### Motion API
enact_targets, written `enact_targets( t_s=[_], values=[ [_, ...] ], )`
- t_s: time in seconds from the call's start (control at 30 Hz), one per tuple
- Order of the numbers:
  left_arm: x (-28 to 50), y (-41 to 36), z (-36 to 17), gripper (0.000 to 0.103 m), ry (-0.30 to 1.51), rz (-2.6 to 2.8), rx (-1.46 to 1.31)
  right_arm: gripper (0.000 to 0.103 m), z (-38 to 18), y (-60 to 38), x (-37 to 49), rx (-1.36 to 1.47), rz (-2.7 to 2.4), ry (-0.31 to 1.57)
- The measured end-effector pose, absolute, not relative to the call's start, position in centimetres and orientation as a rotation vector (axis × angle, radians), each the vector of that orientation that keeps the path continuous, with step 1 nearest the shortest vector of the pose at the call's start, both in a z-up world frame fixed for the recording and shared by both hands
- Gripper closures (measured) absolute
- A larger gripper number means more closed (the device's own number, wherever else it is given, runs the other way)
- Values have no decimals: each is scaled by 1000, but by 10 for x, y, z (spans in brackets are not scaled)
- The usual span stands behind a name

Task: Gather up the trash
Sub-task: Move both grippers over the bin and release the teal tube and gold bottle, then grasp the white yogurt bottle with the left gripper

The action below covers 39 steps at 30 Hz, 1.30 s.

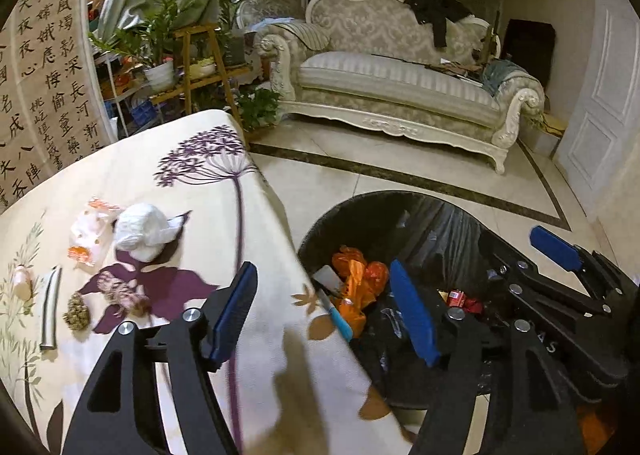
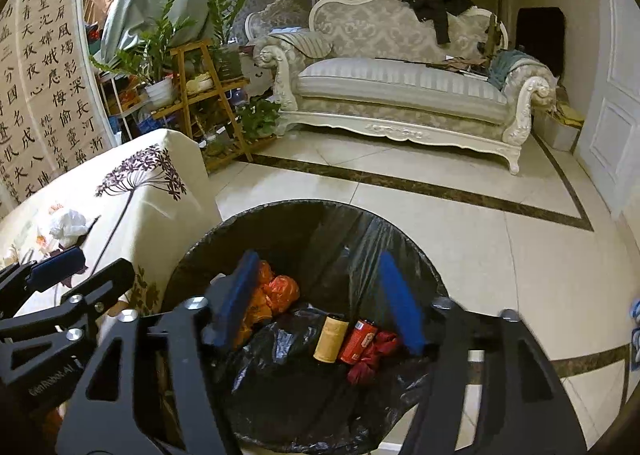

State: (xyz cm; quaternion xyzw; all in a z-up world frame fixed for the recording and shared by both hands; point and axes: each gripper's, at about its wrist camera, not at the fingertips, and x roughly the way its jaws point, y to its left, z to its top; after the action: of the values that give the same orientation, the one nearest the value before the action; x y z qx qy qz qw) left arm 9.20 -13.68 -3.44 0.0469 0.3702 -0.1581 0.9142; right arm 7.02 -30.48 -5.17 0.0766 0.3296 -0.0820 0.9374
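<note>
Landmark: bin (image 2: 240, 223), black-lined, on floor against table edge.

- Right gripper (image 2: 320, 303) over bin mouth, jaws wide, nothing between; yellow roll (image 2: 330, 339) and red can (image 2: 358, 341) lie inside below.
- Left gripper (image 1: 324, 311) straddles bin rim and table (image 1: 120, 175), jaws wide, empty.
- Judgement: drop done; keep jaws spread, swing left away from bin.
- Remaining trash on table, beyond bin: white wad (image 1: 140, 231), wrapper (image 1: 90, 231), dried bits (image 1: 120, 291). Take nearest first.

Worktop (image 1: 132, 183) cloth cream w/ purple flower print; bin liner (image 2: 348, 231) black; tongs' pads (image 2: 400, 303) blue; sofa (image 2: 400, 91) grey-white damask.
</note>
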Motion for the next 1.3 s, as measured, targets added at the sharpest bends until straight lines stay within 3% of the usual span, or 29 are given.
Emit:
enact_targets(
  t_s=[0.13, 0.87, 1.3],
  values=[
    [90, -115, -31, 32, 762, -294, 82, 23, -48, -298, 68, 181, -146, 667],
    [88, 63, -24, 32, 764, 59, -39, 23, -27, -143, 90, 32, 154, 694],
    [125, 140, -36, 32, 799, 169, -101, 23, -23, -74, 118, -19, 244, 706]
  ],
)
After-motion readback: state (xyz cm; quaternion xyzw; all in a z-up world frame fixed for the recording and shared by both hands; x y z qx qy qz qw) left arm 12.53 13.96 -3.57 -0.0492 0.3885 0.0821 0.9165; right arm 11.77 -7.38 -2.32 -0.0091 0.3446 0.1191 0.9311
